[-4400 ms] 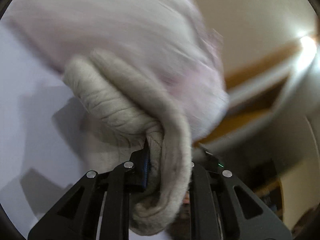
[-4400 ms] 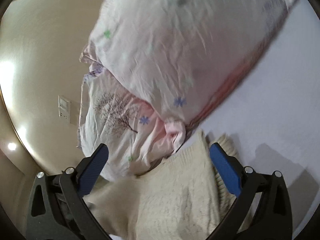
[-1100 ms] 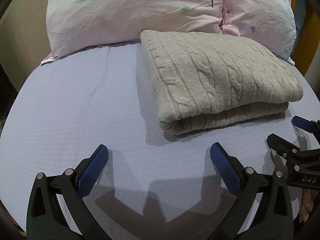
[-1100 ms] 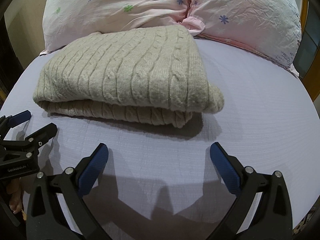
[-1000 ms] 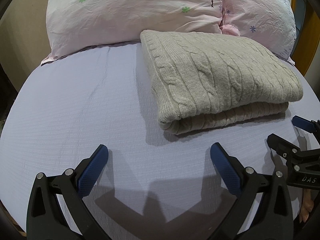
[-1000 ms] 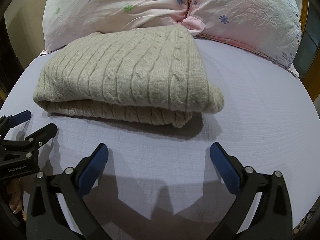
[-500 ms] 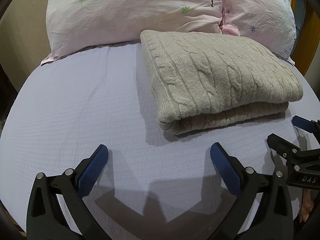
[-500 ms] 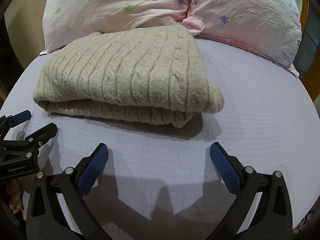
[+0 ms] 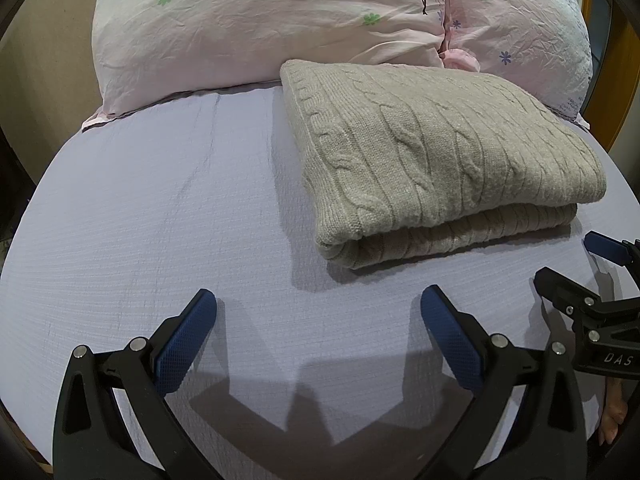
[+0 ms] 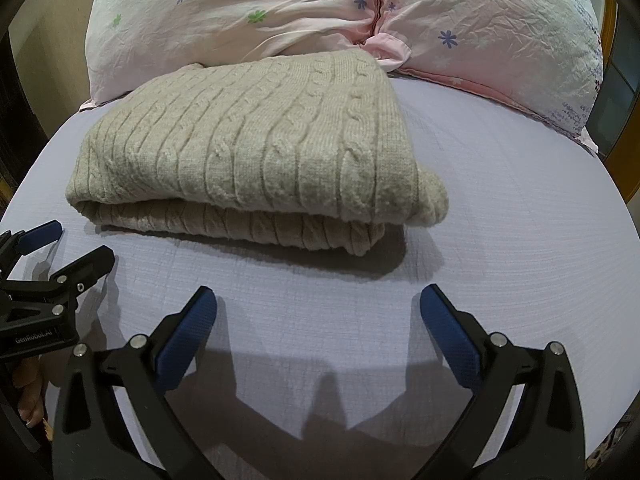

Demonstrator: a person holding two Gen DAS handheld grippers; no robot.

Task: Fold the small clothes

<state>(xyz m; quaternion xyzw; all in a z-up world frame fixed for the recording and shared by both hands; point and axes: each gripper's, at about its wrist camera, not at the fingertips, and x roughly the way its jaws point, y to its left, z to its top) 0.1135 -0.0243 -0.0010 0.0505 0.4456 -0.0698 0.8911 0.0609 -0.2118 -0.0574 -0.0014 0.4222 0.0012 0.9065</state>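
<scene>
A beige cable-knit sweater (image 9: pixel 436 160) lies folded in a neat stack on the lilac bed sheet (image 9: pixel 160 208), just in front of the pillows. It also shows in the right wrist view (image 10: pixel 256 152). My left gripper (image 9: pixel 318 324) is open and empty, held back from the sweater's near left corner. My right gripper (image 10: pixel 318 322) is open and empty, in front of the sweater's near right corner. Each gripper shows at the edge of the other's view: the right gripper (image 9: pixel 576 268) and the left gripper (image 10: pixel 68 248).
Two pink flowered pillows (image 9: pixel 260 20) (image 10: pixel 500 28) lean at the head of the bed behind the sweater. A wooden frame (image 9: pixel 618 80) stands at the far right. The sheet spreads to the left and to the right of the sweater.
Several seconds ago my left gripper held the sweater up in the air. Now the sweater lies folded on the bed and both grippers are open. Over the last second nothing has moved.
</scene>
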